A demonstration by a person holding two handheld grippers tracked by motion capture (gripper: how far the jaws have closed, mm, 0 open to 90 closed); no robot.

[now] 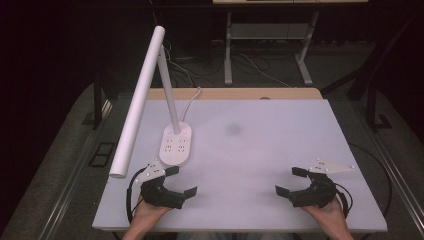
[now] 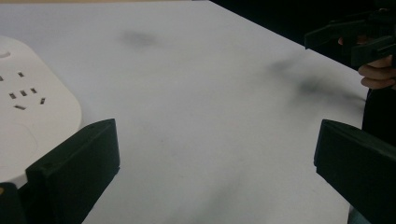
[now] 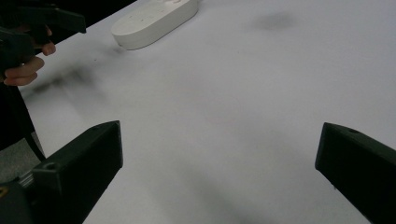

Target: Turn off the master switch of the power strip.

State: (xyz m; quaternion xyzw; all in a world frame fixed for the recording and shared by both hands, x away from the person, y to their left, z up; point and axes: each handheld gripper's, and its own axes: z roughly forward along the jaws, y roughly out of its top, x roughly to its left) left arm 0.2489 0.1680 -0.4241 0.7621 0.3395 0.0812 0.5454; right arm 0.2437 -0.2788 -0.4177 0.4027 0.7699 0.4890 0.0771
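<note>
Right now both grippers sit low in the high view, the left gripper (image 1: 179,181) at lower left and the right gripper (image 1: 290,181) at lower right, each with its jaws spread wide and holding nothing. The thing nearest the work is the white desk lamp (image 1: 145,95): its oval base (image 1: 175,145) stands left of centre on the white table (image 1: 270,150), just above the left gripper, its stem rises toward the upper left, and its long tube head slants down to the left edge of the frame. In the left gripper view the base (image 2: 32,112) lies at the left edge, just beside the near jaw but, as far as I can tell, not touching it. In the right gripper view it shows at the top, well apart from those jaws.

Judging from this, the step in hand is the first approach to the lamp. To do it well, the left gripper should keep its jaws spread and turn toward the base or the stem before closing, coming in level so as not to shove the base. The right gripper is best brought across low, staying clear of the slanted head, to steady the lamp
</note>
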